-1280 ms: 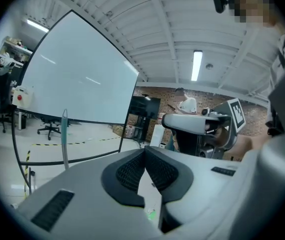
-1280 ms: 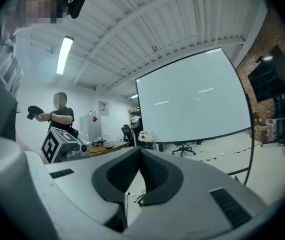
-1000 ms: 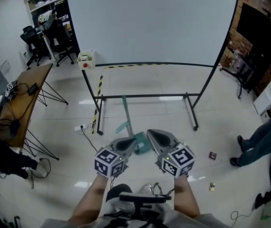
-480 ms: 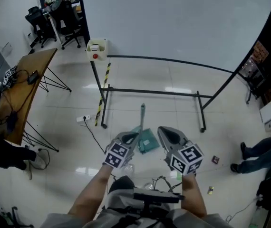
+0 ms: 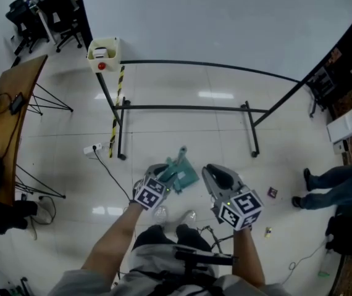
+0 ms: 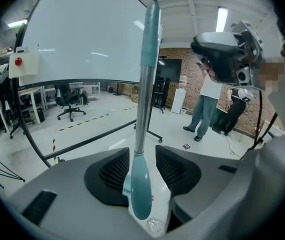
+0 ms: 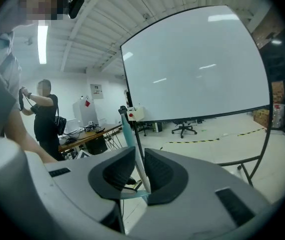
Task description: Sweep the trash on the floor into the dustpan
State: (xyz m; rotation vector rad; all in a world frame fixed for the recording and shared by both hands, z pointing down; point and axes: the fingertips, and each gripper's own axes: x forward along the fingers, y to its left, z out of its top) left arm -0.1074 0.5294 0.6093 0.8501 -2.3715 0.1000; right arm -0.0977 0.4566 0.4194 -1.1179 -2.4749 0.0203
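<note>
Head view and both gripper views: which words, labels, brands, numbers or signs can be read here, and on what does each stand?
No text can be read in any view.
Sheet on the far wall: print too small to read.
Marker cubes: black-and-white square patterns only, no letters or numbers.
Box with a red button: no legible label.

Right tool [image 7: 139, 157]: jaws have just been opening and now stand slightly apart. A pale teal handle [image 7: 125, 129] slants up through the gap, not clamped. Far right: big white screen [image 7: 192, 64] on a black frame. Left: standing person [image 7: 45, 119], with a wooden surface [image 7: 90, 132] beside them.
</note>
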